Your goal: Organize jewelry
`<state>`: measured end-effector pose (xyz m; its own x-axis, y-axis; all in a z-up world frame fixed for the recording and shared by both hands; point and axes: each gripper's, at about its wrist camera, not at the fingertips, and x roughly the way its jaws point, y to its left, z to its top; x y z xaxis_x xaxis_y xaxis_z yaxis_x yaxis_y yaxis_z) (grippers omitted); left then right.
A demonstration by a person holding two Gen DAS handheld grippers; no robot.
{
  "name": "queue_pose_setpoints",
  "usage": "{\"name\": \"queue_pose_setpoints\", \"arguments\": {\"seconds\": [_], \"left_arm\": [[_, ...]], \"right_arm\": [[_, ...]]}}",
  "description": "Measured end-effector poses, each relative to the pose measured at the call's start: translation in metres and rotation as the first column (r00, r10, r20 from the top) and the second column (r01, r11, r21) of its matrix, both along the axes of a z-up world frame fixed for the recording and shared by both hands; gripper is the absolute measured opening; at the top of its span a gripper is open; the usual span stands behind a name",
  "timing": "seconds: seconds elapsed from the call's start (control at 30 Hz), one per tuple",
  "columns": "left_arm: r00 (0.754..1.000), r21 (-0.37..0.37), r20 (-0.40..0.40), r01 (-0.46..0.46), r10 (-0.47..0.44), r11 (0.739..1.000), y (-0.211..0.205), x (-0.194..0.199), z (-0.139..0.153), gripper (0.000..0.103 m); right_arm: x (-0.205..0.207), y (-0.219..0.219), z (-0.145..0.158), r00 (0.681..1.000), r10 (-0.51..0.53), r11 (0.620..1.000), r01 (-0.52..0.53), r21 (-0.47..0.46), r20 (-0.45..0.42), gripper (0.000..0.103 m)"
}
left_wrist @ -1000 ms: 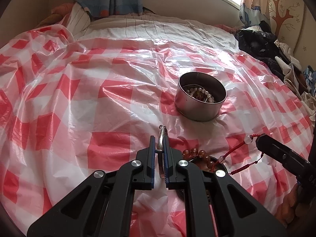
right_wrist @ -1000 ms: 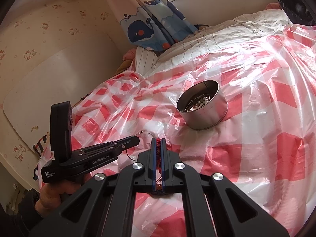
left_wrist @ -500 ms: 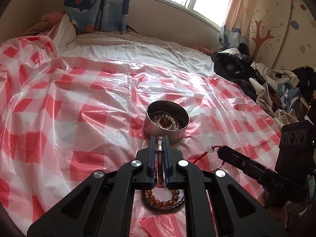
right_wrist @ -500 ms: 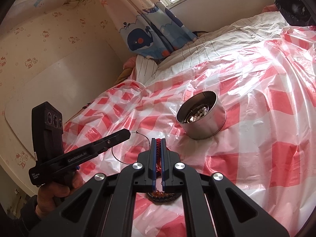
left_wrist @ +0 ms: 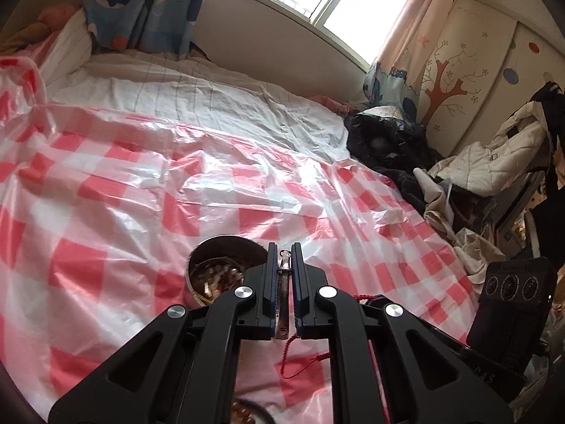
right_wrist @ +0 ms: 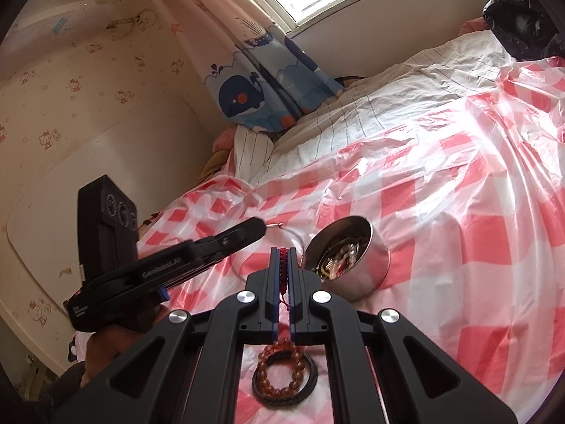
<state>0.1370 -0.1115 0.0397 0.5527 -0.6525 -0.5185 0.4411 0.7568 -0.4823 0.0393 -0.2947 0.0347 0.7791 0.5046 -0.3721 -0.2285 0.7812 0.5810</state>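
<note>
My left gripper point(left_wrist: 284, 247) is shut on a thin silver hoop point(left_wrist: 283, 275), held above the checked sheet. Just left of its fingers a round metal tin point(left_wrist: 212, 251) holds several beaded pieces; the jaws hide part of it. In the right wrist view, my right gripper point(right_wrist: 282, 251) is shut on a red braided cord point(right_wrist: 282, 258), with the tin point(right_wrist: 367, 268) just to its right. The left gripper point(right_wrist: 259, 226) reaches in from the left, the hoop point(right_wrist: 277, 226) at its tip. An amber bead bracelet point(right_wrist: 279, 371) and a black ring lie on the sheet below.
A red-and-white checked plastic sheet point(left_wrist: 106, 212) covers the bed. Dark and pale clothes point(left_wrist: 388, 148) are piled at the right edge. A whale-print curtain point(right_wrist: 254, 92) and a window stand at the bed's far end. A hand grips the left gripper's handle point(right_wrist: 116, 339).
Both grippers have risen off the sheet and moved toward the tin, tilting up. The red cord has lifted with the right gripper. The amber bracelet stays on the sheet.
</note>
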Motion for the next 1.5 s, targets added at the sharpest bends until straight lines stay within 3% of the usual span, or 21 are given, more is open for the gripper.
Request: {"name": "queue_pose_setpoints", "arguments": {"seconds": [0.07,0.13,0.2,0.3,0.37,0.4,0.47,0.6,0.73,0.83,0.97,1.0,1.07,1.1,1.3,1.5], "left_arm": [[0.997,0.083,-0.077,0.021,-0.014,0.996,-0.016,0.025,-0.021,0.01],[0.991,0.18,-0.126,-0.024,0.047,0.983,-0.018,0.042,-0.041,0.027],[0.986,0.195,-0.135,-0.069,0.096,0.978,-0.006,0.048,-0.046,0.034],[0.983,0.219,-0.082,-0.144,0.166,0.965,0.018,0.044,-0.035,0.044],[0.979,0.228,-0.074,-0.17,0.191,0.959,0.03,0.041,-0.029,0.045],[0.978,0.229,-0.07,-0.178,0.199,0.957,0.035,0.038,-0.026,0.047],[0.976,0.24,-0.05,-0.193,0.21,0.951,0.043,0.028,-0.02,0.054],[0.975,0.29,-0.025,-0.204,0.22,0.935,0.053,-0.004,-0.021,0.069],[0.973,0.351,-0.026,-0.207,0.231,0.913,0.057,-0.038,-0.037,0.083],[0.963,0.393,-0.026,-0.239,0.27,0.888,0.062,-0.056,-0.051,0.086],[0.932,0.373,-0.045,-0.319,0.361,0.871,0.078,-0.069,-0.066,0.091],[0.921,0.365,-0.049,-0.344,0.387,0.865,0.083,-0.072,-0.073,0.093],[0.904,0.362,-0.068,-0.372,0.422,0.855,0.09,-0.072,-0.083,0.094],[0.902,0.355,-0.07,-0.376,0.426,0.856,0.092,-0.072,-0.087,0.094],[0.905,0.343,-0.061,-0.376,0.42,0.861,0.093,-0.073,-0.09,0.095],[0.907,0.338,-0.068,-0.371,0.416,0.865,0.093,-0.073,-0.091,0.095]], "right_arm": [[0.012,-0.002,0.003,1.0,0.003,1.0,-0.003,-0.002,0.002,0.005],[0.027,0.0,0.007,1.0,0.01,1.0,-0.009,-0.012,0.006,0.005],[0.039,0.003,0.011,1.0,0.015,1.0,-0.014,-0.019,0.014,0.005],[0.056,0.006,0.009,0.999,0.028,1.0,-0.028,0.003,0.015,0.005],[0.071,0.012,-0.002,0.999,0.01,0.998,-0.013,-0.066,-0.041,0.005],[0.08,0.016,-0.013,0.994,-0.018,0.99,0.003,-0.143,-0.104,0.008],[0.081,0.012,-0.031,0.983,-0.089,0.977,0.054,-0.207,-0.163,0.034],[0.057,-0.003,-0.034,0.977,-0.135,0.975,0.102,-0.195,-0.165,0.036],[0.011,-0.003,-0.044,0.974,-0.141,0.976,0.106,-0.192,-0.178,0.048],[-0.024,0.002,-0.059,0.962,-0.171,0.965,0.12,-0.233,-0.214,0.053],[-0.051,0.016,-0.085,0.947,-0.186,0.958,0.115,-0.264,-0.262,0.066],[-0.051,0.026,-0.087,0.948,-0.197,0.938,0.108,-0.329,-0.25,0.067],[-0.048,0.043,-0.087,0.954,-0.184,0.91,0.074,-0.409,-0.237,0.081],[-0.048,0.049,-0.089,0.956,-0.18,0.897,0.062,-0.438,-0.234,0.084],[-0.048,0.045,-0.09,0.957,-0.173,0.905,0.062,-0.421,-0.232,0.085],[-0.048,0.053,-0.089,0.958,-0.182,0.886,0.06,-0.46,-0.223,0.088]]}}
